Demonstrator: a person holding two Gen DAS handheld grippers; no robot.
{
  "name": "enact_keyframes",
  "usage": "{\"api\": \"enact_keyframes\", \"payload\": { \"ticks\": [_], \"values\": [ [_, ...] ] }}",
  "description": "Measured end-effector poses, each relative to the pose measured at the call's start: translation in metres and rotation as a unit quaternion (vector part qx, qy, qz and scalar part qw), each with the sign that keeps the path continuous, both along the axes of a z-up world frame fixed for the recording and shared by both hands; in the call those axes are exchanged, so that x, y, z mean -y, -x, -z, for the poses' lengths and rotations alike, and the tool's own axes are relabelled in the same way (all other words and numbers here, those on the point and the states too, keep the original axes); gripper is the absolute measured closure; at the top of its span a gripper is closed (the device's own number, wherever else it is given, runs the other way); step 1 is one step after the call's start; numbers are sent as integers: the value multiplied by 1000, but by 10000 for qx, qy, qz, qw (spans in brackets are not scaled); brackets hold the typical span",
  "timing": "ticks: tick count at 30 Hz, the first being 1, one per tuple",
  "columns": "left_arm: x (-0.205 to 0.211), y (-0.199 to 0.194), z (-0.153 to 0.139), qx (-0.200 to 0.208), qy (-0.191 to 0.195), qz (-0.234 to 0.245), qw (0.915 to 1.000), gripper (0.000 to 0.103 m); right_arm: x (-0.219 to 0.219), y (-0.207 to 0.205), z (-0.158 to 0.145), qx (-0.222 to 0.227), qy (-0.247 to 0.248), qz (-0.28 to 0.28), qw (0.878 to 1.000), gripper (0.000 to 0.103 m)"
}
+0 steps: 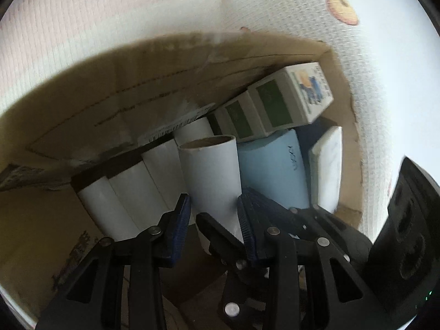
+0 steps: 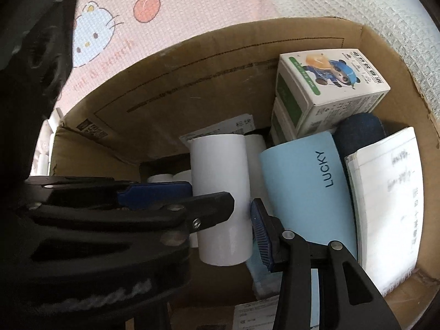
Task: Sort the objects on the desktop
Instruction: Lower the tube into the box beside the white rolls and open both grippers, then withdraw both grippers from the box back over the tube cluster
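A white paper roll point(image 1: 211, 170) point(image 2: 220, 170) stands tilted inside an open cardboard box point(image 1: 110, 104) point(image 2: 192, 82). My left gripper point(image 1: 214, 196) has a blue pad pressed on each side of it. In the right wrist view the left gripper point(image 2: 211, 194) reaches in from the left, one finger across the roll's front. My right gripper point(image 2: 222, 209) holds the roll lower down. Its right pad lies against the roll's edge and its other finger is hidden behind the left gripper. One right finger point(image 1: 220, 239) crosses the roll's lower end.
The box also holds several white rolls point(image 1: 129, 192), a light blue LUCKY cup point(image 2: 302, 192), green-and-white cartons point(image 2: 330, 88), a dark blue object point(image 2: 360, 132) and a written notepad point(image 2: 390, 206). The box stands on a pink cartoon-print mat point(image 2: 96, 41).
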State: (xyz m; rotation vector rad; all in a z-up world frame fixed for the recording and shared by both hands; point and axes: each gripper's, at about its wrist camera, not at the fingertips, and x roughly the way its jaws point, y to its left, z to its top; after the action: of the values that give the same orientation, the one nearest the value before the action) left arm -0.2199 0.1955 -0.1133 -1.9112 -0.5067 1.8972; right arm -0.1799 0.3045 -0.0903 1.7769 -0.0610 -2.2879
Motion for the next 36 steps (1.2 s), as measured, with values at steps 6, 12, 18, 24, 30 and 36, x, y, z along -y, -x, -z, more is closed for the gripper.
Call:
{"api": "enact_keyframes", "payload": {
  "ticks": [6,12,18,24,30,36],
  "values": [
    [2,1,16,350,24,-269,9990,75,1,3,5,187,195,89,9996,65],
    [6,3,21,507,85,-414,9978,80,12,2,-1,110,10,50,9999,65],
    [4,-3,21,398,221,-293,9985,80,21,3,-2,206,71,43,9998,65],
    [11,-7,-2,58,435,-147,9989,80,30,3,-18,111,8,81,9999,65],
    [19,-20,-35,-981,686,179,9927,80,43,2,-45,-142,-73,238,9996,65],
    [42,-34,-46,-1661,-197,217,9857,80,80,-3,-71,-427,-250,90,9987,65]
  ]
}}
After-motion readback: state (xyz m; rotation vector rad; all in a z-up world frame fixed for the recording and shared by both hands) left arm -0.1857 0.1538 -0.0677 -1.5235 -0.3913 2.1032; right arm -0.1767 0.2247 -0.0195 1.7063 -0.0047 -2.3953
